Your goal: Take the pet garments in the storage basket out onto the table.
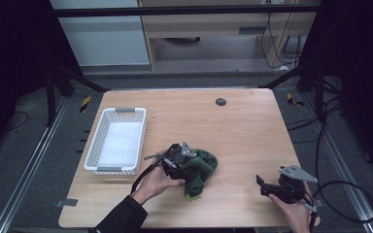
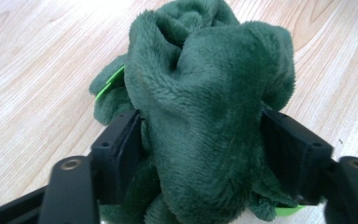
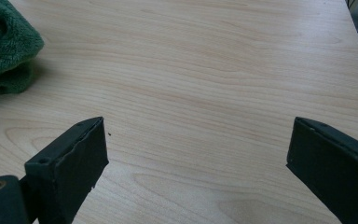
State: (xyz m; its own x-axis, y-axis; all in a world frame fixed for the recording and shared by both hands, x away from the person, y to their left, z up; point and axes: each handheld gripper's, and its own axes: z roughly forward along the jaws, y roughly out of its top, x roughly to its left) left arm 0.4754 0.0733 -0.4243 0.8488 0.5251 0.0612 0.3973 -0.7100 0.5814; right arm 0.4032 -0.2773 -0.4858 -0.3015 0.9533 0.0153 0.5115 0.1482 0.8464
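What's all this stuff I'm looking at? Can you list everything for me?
Light wooden table: one, pale wood, centre of the high view.
White plastic lattice basket: one, white with grey handles, on the table's left part, nothing in it.
Dark green plush cloth: one, bunched, with a bright green tag, on the table right of the basket.
Small dark round disc: one, near the table's far edge.
Black cables: several, on the floor at right.
Left hand: one, dark sleeve, holding the left claw, its jaws on either side of the cloth.
Right hand: one, holding the right claw, jaws wide apart over bare table.
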